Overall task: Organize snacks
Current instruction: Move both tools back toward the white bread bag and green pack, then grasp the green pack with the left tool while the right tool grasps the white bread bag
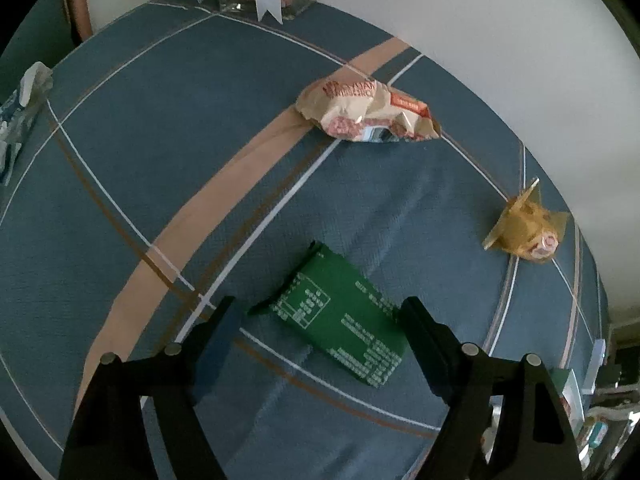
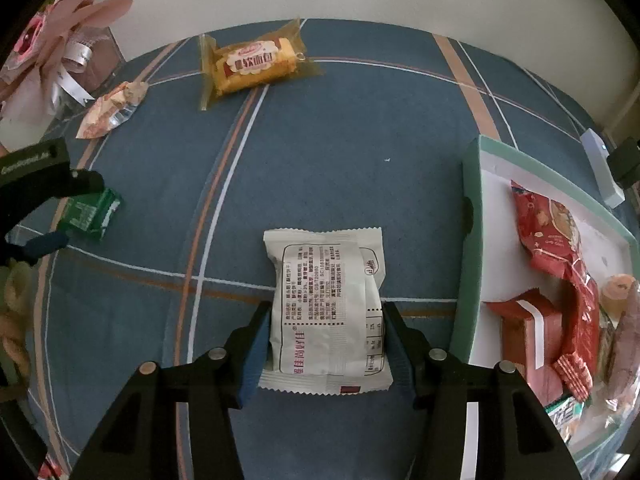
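Note:
A green snack packet (image 1: 340, 324) lies flat on the blue checked tablecloth (image 1: 160, 140). My left gripper (image 1: 316, 308) stands open over it. The right fingertip touches the packet's edge and the left one stands clear of it. The right wrist view shows that same packet (image 2: 90, 216) at the left edge. A white snack packet (image 2: 328, 304) with its printed back up lies on the cloth, and my right gripper (image 2: 326, 312) is shut on it, a pad against each long side. A green-rimmed tray (image 2: 466, 280) stands just right of it.
The tray holds a red bag (image 2: 560, 240), a red box (image 2: 528, 328) and other snacks. A yellow bread packet (image 2: 256, 64) and a crumpled beige packet (image 1: 368, 112) lie farther back. A clear ribboned box (image 2: 80, 60) stands at the far left by the wall.

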`<state>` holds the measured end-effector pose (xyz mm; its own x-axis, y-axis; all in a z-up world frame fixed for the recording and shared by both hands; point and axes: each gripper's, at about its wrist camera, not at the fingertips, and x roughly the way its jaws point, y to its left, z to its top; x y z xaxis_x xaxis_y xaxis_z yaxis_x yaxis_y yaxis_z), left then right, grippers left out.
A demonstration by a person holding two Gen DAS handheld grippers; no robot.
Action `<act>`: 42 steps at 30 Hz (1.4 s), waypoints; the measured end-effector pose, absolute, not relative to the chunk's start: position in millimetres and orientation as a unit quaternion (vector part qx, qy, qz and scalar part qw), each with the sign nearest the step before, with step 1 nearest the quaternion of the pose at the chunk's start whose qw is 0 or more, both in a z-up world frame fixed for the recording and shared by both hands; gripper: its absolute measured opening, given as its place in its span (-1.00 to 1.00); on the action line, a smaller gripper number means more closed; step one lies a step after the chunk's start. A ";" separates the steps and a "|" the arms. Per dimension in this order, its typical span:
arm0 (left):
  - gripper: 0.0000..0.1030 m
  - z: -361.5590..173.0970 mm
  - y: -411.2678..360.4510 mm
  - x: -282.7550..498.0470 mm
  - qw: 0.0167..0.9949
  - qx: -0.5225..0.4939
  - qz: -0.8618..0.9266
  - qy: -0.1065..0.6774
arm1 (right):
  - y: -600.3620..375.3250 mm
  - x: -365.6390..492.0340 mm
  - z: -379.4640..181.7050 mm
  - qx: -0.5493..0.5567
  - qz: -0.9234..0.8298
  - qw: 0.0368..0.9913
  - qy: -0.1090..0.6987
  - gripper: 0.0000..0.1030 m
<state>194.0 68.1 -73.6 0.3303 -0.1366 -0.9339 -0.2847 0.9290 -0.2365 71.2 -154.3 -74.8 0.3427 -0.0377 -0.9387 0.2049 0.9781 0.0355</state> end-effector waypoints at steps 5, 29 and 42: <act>0.61 -75.0 66.2 197.1 0.802 -0.188 0.049 0.565 | -154.7 67.1 -74.7 0.075 -0.072 0.815 0.570 0.09; -0.22 -46.9 17.5 153.7 0.801 -0.149 -0.004 0.580 | -162.0 50.1 -46.8 0.098 -0.056 0.824 0.555 0.06; -0.22 15.4 -6.7 112.4 0.827 -0.170 -0.068 0.531 | -173.1 17.6 -3.0 0.111 -0.083 0.844 0.518 0.06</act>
